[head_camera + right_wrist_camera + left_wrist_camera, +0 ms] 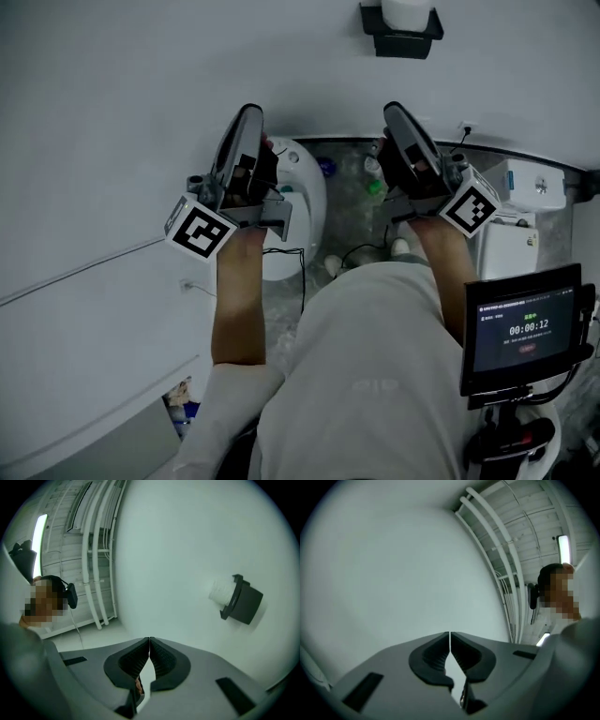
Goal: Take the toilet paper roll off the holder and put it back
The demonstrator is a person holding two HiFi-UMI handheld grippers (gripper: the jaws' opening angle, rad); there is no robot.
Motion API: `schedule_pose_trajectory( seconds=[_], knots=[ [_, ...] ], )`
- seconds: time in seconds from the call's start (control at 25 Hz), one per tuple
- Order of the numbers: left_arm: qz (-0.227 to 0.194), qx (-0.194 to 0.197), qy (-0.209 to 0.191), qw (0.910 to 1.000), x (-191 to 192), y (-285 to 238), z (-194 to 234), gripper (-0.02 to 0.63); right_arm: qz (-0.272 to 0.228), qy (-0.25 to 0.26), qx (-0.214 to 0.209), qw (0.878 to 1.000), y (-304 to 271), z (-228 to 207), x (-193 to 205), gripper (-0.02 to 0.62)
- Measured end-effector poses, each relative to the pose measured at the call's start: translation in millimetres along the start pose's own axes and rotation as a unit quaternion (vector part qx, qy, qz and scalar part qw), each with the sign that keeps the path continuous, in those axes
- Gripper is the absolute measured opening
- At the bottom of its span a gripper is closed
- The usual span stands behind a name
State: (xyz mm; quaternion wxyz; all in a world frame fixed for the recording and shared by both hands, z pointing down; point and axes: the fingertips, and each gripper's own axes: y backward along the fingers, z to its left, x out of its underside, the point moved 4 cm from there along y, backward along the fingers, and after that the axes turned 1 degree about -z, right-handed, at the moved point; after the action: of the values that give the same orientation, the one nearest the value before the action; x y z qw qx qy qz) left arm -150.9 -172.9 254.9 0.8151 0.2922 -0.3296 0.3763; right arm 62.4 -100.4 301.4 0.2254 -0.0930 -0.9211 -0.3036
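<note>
Left gripper (pixel 450 641) is seen pinched fully together, nothing caught between the pads, just blank wall (pixel 393 573) ahead. Same deal for the right gripper (pixel 149 645): tips pressed together, empty. Both are held up side by side, pointed at the wall. The toilet paper roll (pixel 220 591) is seated in its black holder (pixel 244 603), well apart from both.

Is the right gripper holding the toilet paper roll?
No, the right gripper is shut and empty; the toilet paper roll sits in its black holder.
</note>
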Motion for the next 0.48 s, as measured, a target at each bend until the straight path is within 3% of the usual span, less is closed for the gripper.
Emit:
schedule_pose_trajectory(
  seconds=[0.2,0.48],
  knots=[
    [-0.065,0.02,0.066,0.9955,16,10,4,0.006,0.007,0.006,-0.005,1.0,-4,-2,1,0.011],
    [-0.098,0.02,0.136,0.9856,58,37,14,0.006,0.044,0.004,-0.005,0.999,2,-5,17,0.011]
  ],
)
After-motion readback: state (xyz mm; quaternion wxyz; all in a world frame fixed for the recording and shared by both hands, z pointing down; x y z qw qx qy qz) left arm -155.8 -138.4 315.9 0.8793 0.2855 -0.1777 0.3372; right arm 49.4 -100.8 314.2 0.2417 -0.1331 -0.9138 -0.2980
